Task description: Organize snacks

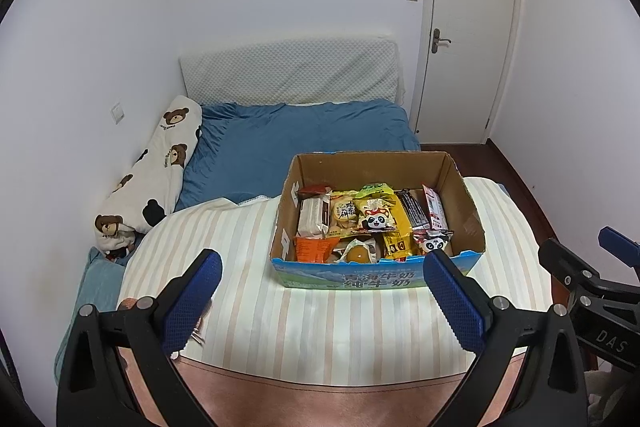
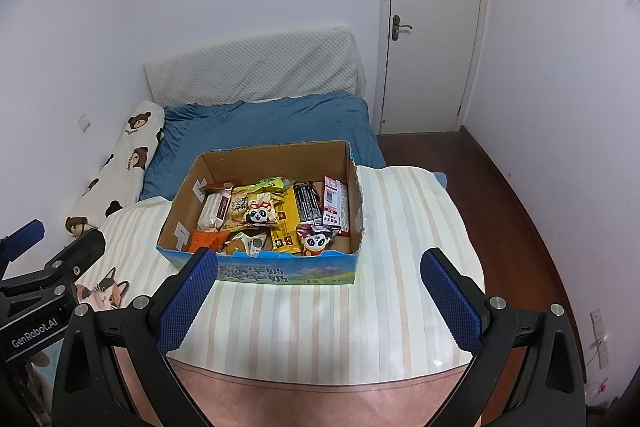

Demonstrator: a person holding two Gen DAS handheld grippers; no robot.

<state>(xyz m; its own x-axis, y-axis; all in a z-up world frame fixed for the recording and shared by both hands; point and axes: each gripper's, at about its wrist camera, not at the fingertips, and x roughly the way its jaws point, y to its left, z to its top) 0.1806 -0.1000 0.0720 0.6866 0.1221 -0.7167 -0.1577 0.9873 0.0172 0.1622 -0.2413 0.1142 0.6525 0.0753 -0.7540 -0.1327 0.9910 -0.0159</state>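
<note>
Both left tongs (image 1: 322,301) and right tongs (image 2: 318,301) hover spread, empty, near the bed's (image 1: 320,331) foot edge; next, reach into the snack box (image 1: 464,201).

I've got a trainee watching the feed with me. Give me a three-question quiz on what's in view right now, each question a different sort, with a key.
1. True or false: the open cardboard box with the blue printed front stands on the striped cream blanket.
2. Multiple choice: the left gripper and the right gripper are A) both shut on snacks, B) both open and empty, C) one open and one shut.
3. Fill in: the two panda-face snack packets lie ___ the box.

Key: 1 true. 2 B: each pair of jaws is spread wide, short of the box. 3 inside.
</note>
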